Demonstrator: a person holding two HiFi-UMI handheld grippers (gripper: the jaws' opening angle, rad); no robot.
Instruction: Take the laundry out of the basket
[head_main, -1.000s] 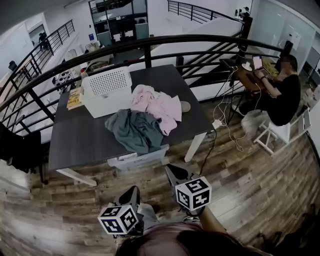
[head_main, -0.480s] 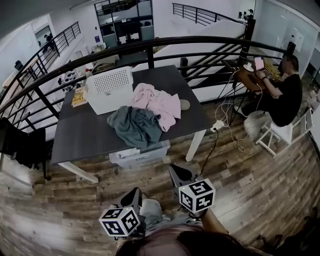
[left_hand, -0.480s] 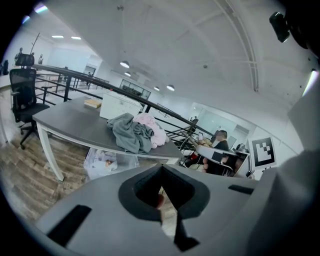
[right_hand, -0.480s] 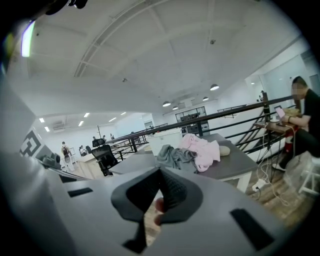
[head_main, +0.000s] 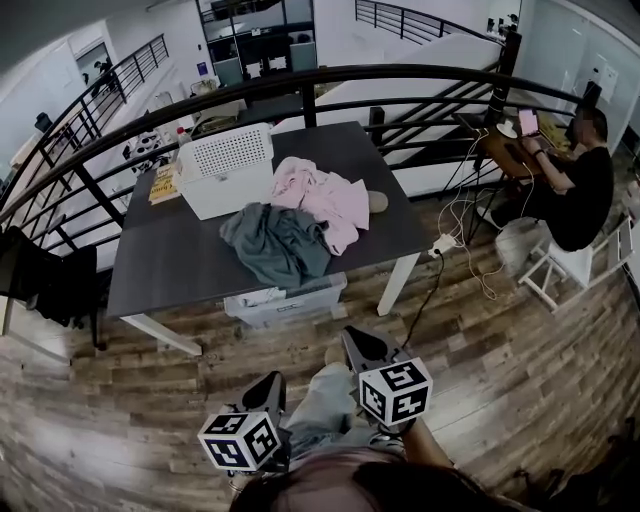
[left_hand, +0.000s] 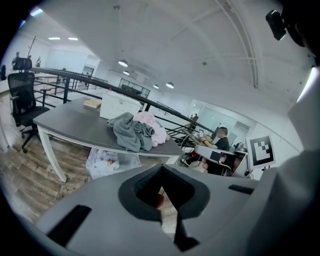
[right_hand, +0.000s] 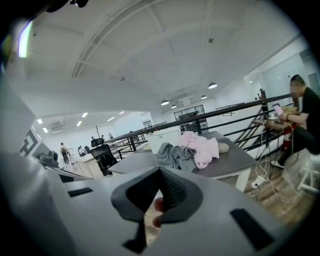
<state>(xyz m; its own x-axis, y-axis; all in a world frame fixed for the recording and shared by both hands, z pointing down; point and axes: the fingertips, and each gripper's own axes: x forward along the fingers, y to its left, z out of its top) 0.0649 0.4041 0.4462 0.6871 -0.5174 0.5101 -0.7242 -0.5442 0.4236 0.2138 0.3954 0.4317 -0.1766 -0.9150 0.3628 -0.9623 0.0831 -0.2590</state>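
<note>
Over the last second nothing shifted on the worktop (head_main: 170, 270). The grey garment (head_main: 275, 240) and pink garment (head_main: 325, 195) stayed heaped just beside the basket (head_main: 230, 165). The left gripper (head_main: 266, 388) and right gripper (head_main: 355, 345) remained closed and empty, well back from the worktop, so the unloading looked finished.

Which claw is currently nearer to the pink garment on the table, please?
Right. The right claw hangs short of the table's near edge, slightly right of the pink garment; the left claw is farther back from the table and off to the garment's left.
</note>
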